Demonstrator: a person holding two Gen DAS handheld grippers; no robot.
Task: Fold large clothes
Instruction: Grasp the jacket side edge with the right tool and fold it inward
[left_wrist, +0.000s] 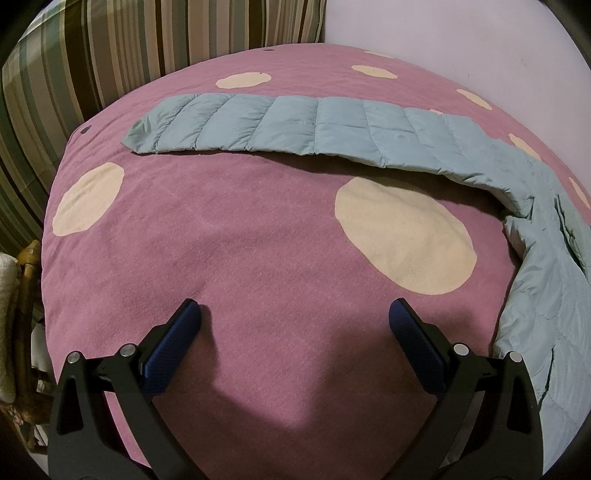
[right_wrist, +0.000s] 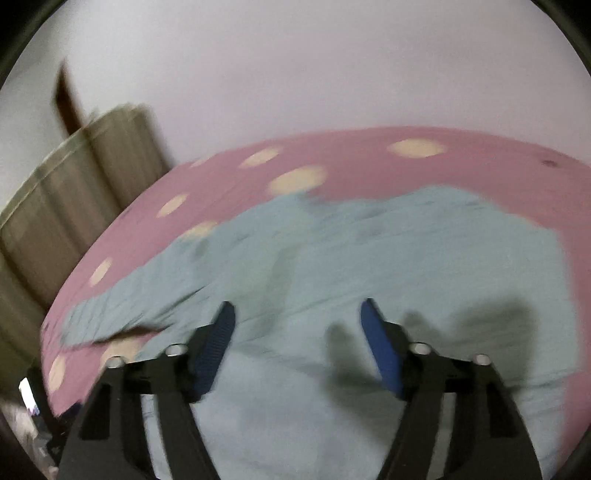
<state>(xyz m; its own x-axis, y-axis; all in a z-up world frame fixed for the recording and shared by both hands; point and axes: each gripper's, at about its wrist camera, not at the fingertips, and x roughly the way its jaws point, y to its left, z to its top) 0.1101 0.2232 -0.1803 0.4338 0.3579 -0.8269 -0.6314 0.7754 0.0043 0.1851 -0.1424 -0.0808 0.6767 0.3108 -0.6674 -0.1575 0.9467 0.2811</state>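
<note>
The pale blue quilted jacket (left_wrist: 332, 125) lies on the pink spotted bed (left_wrist: 258, 258), its sleeve stretched along the upper frame and its body at the right edge, nearer the right tongs (right_wrist: 297, 317), released directly over it, than the equally released, empty left tongs (left_wrist: 294, 314).

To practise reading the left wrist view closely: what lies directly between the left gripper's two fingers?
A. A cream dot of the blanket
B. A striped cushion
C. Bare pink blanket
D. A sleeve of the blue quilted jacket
C. The left gripper stands open over plain pink blanket; the blue quilted jacket lies farther off and along the right edge, and the nearest cream dot sits beyond the fingertips.
</note>
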